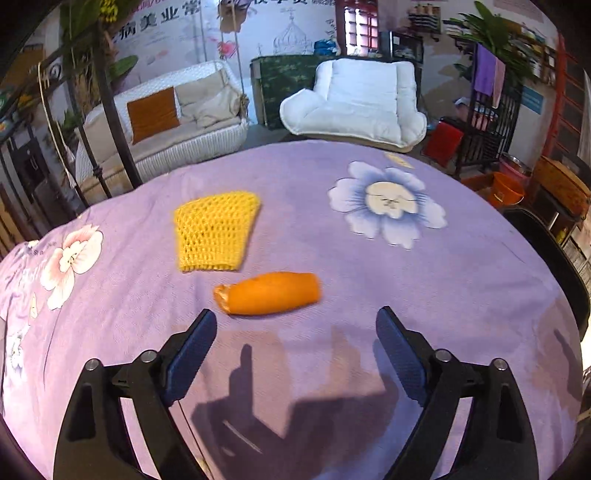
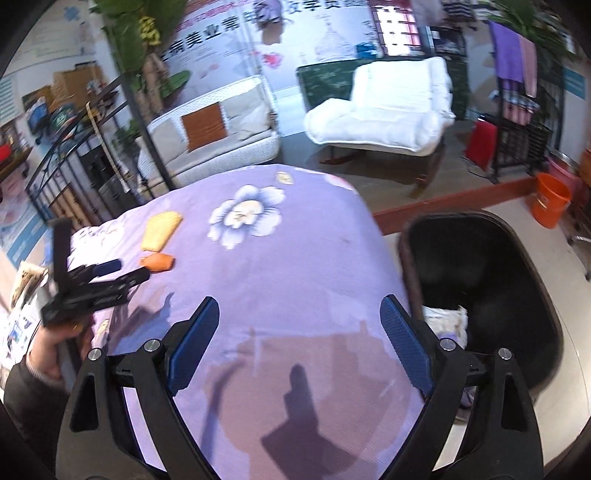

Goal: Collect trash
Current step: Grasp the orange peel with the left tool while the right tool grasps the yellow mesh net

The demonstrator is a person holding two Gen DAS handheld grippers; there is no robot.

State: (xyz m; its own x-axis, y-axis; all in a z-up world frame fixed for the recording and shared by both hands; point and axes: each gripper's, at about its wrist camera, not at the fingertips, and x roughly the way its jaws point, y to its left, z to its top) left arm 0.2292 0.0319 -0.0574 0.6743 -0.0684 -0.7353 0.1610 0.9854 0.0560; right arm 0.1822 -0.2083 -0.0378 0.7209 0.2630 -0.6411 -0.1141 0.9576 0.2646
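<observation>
Purple tablecloth (image 1: 406,295): orange peel (image 1: 267,293) lengthwise left-right

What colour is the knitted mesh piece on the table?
Yellow; the knitted mesh piece shows best in the left wrist view.

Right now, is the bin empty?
Not empty. The right wrist view shows crumpled pale trash lying at the near end of the black bin; the rest of its inside is too dark to read.

Wall banner (image 1: 177,22) behind the white sofa: large dark Chinese characters, "美业常" legible in both wrist views; neighbouring characters cut off or blurred. Smaller print on the blue wall sign (image 1: 532,99) too small to read.
</observation>
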